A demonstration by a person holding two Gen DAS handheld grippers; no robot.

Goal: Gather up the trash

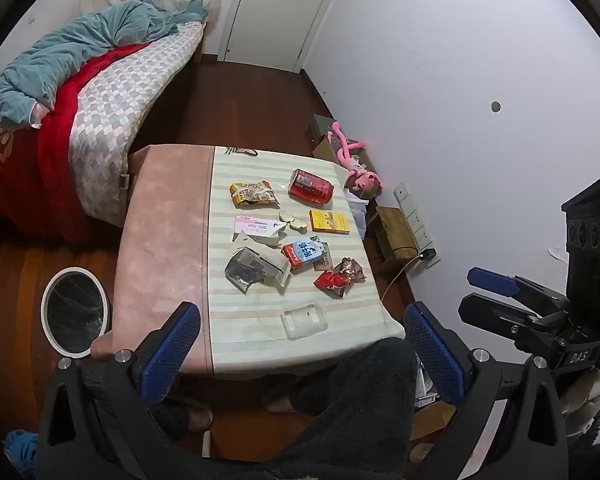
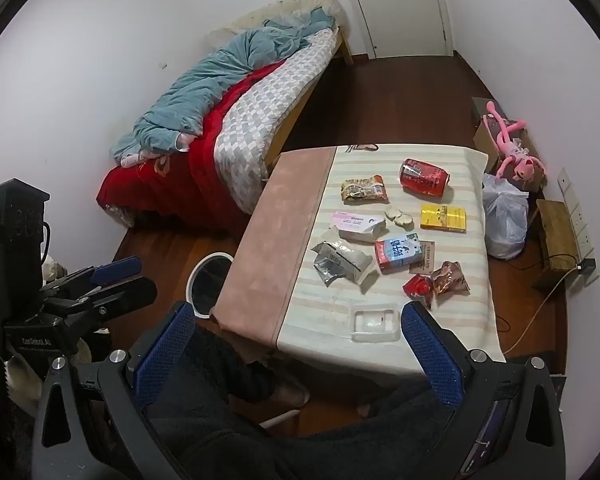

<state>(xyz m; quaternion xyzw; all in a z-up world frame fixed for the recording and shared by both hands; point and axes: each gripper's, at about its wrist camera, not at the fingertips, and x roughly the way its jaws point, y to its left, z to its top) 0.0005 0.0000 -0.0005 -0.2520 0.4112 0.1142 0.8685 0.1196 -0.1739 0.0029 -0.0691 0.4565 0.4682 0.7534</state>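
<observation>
Trash lies spread on a small table [image 1: 164, 240] [image 2: 268, 240]: a red can [image 1: 310, 186] [image 2: 424, 178] on its side, a yellow box [image 1: 329, 221] [image 2: 443, 218], a red and blue carton [image 1: 303, 254] [image 2: 398, 254], crumpled snack wrappers [image 1: 254, 194] [image 2: 364, 189], a silver bag [image 1: 252, 270] [image 2: 340, 262], red wrappers [image 1: 338, 278] [image 2: 436, 282] and a clear plastic tray [image 1: 303, 320] [image 2: 375, 324]. A white-rimmed bin [image 1: 75, 312] [image 2: 207, 280] with a black liner stands left of the table. My left gripper [image 1: 300, 354] and right gripper [image 2: 296, 352] hang open and empty above the near table edge.
A bed [image 1: 100, 120] [image 2: 240, 128] with a teal quilt and red blanket fills the left. By the right wall are a pink plush toy [image 1: 354, 160] [image 2: 512, 152], cardboard boxes, a white plastic bag [image 2: 504, 220] and a power strip [image 1: 414, 220]. Dark-trousered legs of a person [image 1: 360, 400] are below.
</observation>
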